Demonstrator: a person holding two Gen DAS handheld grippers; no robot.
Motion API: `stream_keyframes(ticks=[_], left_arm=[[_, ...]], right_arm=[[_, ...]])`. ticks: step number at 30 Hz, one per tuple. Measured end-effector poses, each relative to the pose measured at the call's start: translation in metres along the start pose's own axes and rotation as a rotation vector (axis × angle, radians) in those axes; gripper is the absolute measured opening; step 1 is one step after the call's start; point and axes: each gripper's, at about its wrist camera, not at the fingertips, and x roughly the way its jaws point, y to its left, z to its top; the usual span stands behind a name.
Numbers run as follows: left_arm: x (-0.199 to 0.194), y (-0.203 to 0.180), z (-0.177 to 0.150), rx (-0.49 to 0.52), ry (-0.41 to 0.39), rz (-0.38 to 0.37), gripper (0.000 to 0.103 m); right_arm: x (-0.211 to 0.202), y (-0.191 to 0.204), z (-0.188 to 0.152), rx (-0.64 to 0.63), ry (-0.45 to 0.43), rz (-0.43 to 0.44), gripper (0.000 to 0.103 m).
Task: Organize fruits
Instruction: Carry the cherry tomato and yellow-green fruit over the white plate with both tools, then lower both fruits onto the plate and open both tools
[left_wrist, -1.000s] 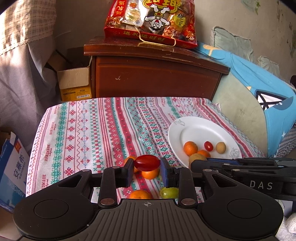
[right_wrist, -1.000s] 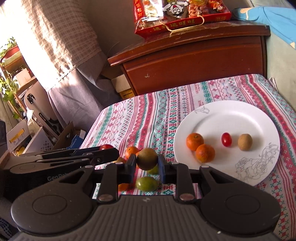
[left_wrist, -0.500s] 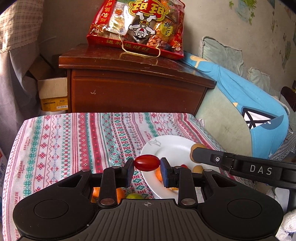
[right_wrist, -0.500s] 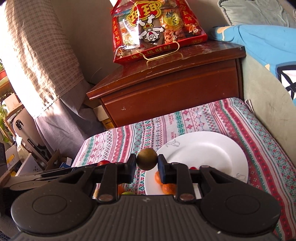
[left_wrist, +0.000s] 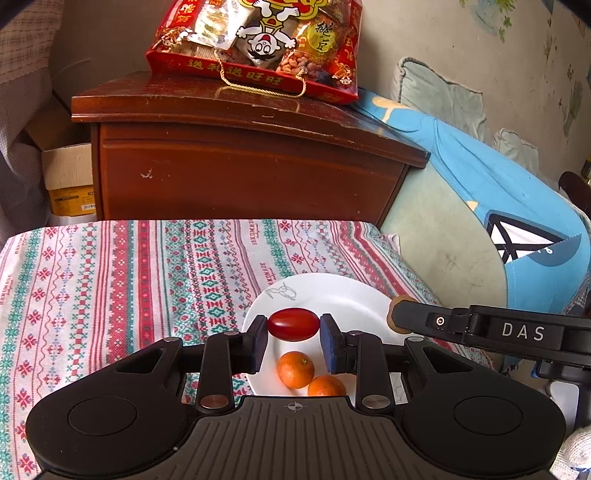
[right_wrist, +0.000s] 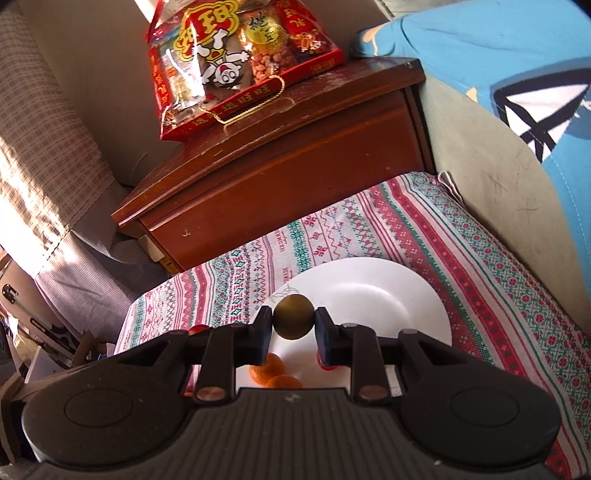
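My left gripper (left_wrist: 293, 325) is shut on a red cherry tomato (left_wrist: 293, 324) and holds it above the near left part of the white plate (left_wrist: 332, 291). Two small oranges (left_wrist: 295, 369) lie on the plate below it. My right gripper (right_wrist: 293, 322) is shut on a round brown-green fruit (right_wrist: 293, 321) above the same plate (right_wrist: 376, 288). Its arm crosses the left wrist view from the right (left_wrist: 480, 328). In the right wrist view the oranges (right_wrist: 269, 367) and a red tomato (right_wrist: 327, 365) on the plate are partly hidden by the fingers.
The plate sits on a patterned tablecloth (left_wrist: 129, 280). Behind the table stands a dark wooden cabinet (left_wrist: 240, 158) with a red snack bag (left_wrist: 258, 44) on top. A sofa with a blue cloth (left_wrist: 498, 206) lies to the right. Cardboard boxes (left_wrist: 70, 181) stand at the left.
Both grippers have lifted their fruits from the loose pile at the table's front and moved right and forward over the plate. The pile has dropped out of view.
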Motion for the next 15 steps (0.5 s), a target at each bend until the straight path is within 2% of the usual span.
stream_keyframes(ticks=[6,15], left_arm=[[0.025,-0.007,-0.002,0.013,0.029,-0.012,0.028],[0.051,-0.01,-0.006,0.019,0.056,0.001,0.028]], right_arm=[[0.016,-0.014,0.006,0.027,0.007,-0.046,0.025],[0.043,-0.03,-0.001,0.065,0.073,-0.086,0.026]])
